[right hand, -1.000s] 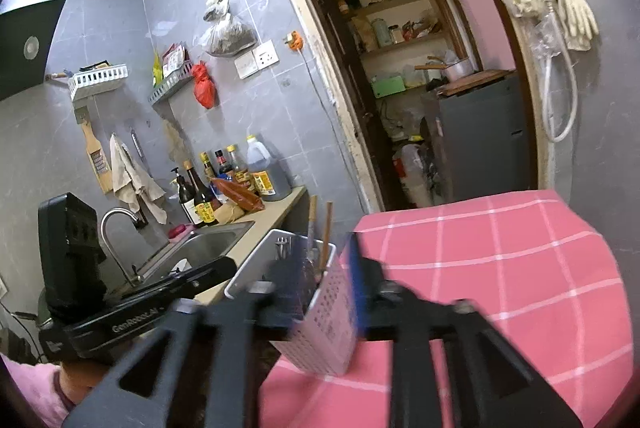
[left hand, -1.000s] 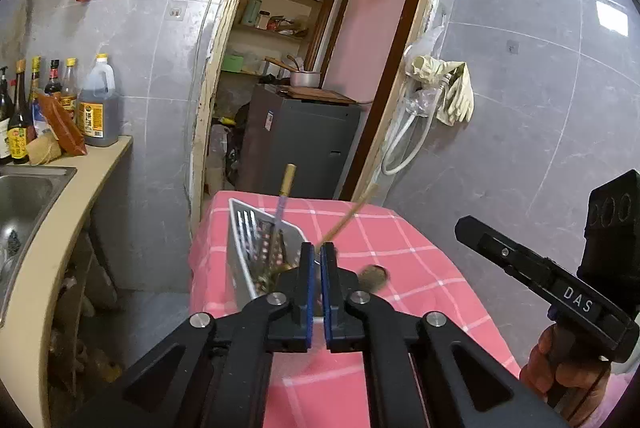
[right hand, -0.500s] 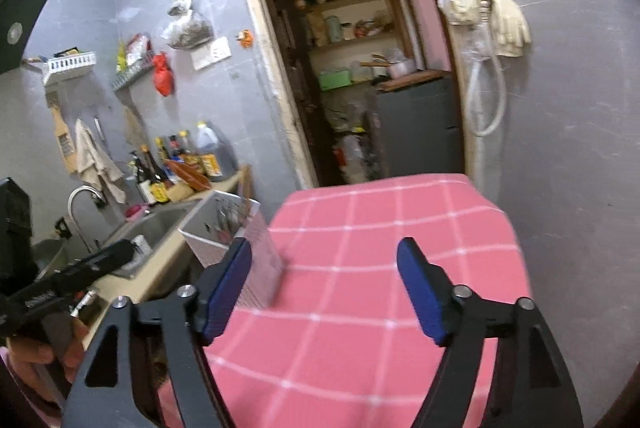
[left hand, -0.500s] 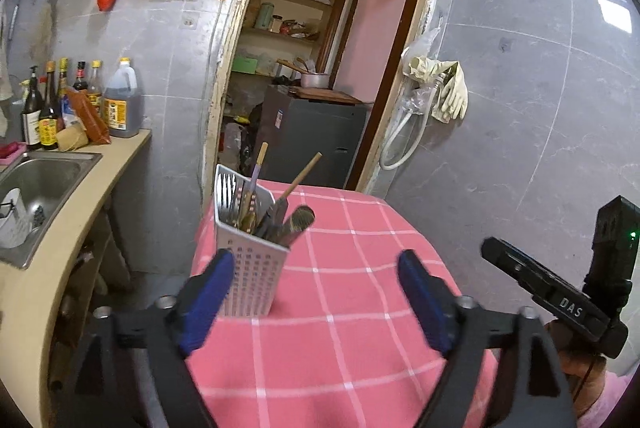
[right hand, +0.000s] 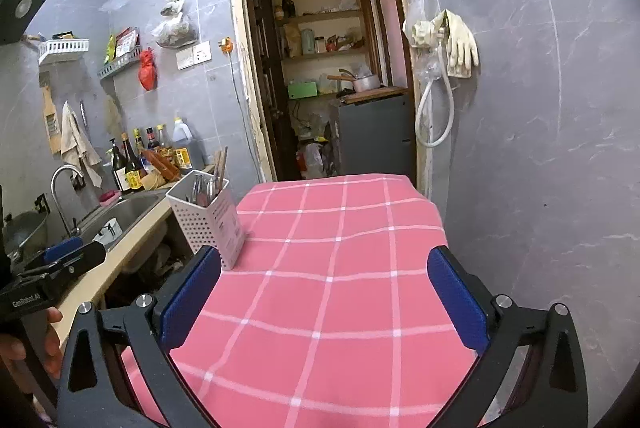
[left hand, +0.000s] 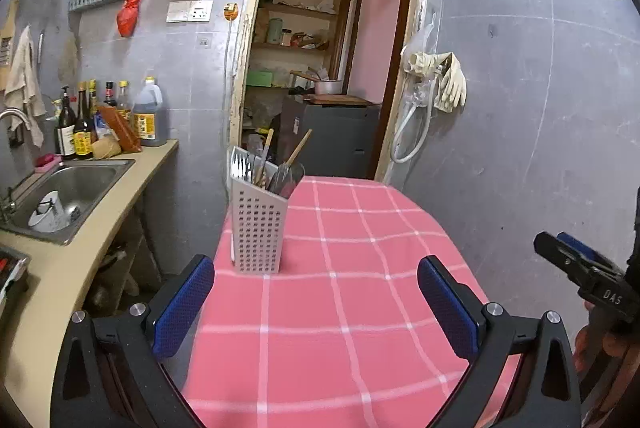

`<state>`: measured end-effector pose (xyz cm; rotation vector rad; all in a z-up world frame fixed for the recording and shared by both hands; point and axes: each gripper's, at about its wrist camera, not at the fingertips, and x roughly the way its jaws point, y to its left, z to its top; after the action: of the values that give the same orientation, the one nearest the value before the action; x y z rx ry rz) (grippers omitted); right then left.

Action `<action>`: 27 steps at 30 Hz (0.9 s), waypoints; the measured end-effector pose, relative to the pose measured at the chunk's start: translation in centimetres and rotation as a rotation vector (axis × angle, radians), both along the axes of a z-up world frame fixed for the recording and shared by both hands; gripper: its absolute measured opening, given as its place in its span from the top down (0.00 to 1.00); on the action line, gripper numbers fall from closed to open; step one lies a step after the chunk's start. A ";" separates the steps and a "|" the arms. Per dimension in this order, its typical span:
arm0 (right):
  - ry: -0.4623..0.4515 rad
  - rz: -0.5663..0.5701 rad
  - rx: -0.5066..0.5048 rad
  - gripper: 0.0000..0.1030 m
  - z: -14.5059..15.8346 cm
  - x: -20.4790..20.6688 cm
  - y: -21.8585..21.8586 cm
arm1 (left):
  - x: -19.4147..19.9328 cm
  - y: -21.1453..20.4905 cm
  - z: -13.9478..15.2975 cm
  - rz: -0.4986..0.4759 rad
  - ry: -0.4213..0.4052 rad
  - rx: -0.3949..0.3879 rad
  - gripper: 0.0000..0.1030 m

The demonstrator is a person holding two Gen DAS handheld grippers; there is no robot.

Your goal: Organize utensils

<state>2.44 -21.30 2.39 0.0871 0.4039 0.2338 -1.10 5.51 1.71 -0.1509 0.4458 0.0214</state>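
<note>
A white perforated utensil holder (left hand: 258,228) stands at the far left of the pink checked tablecloth (left hand: 340,308), filled with metal utensils and wooden chopsticks (left hand: 280,168). It also shows in the right wrist view (right hand: 210,218). My left gripper (left hand: 316,304) is open and empty, pulled back over the near part of the table. My right gripper (right hand: 324,298) is open and empty, also back from the holder. Each gripper shows at the edge of the other's view, the right one (left hand: 580,268) and the left one (right hand: 60,264).
A counter with a steel sink (left hand: 68,192) and sauce bottles (left hand: 100,120) runs along the left of the table. A doorway (left hand: 320,68) to a pantry lies behind it. Rubber gloves and a hose (left hand: 436,92) hang on the grey tiled wall at right.
My left gripper opened and drew back from the holder. My right gripper let go of the holder, opened and drew back as well. The holder now stands alone on the cloth.
</note>
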 end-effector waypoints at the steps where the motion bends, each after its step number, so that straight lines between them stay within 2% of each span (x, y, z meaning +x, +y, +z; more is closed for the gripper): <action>1: -0.007 0.004 -0.003 0.02 0.0 -0.7 0.0 | -0.4 -0.1 0.0 0.002 0.000 0.004 0.01; 11: -0.014 0.018 -0.024 0.01 -0.1 -4.3 0.0 | -3.6 -0.2 -0.6 0.057 0.000 0.008 0.01; 27: 0.009 0.013 -0.019 0.01 -0.4 -4.0 0.7 | -4.0 -0.5 -0.5 0.045 -0.007 0.035 0.01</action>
<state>-1.52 -20.64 1.94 0.0671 0.4154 0.2423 -5.14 5.00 1.23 -0.1265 0.4346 0.0731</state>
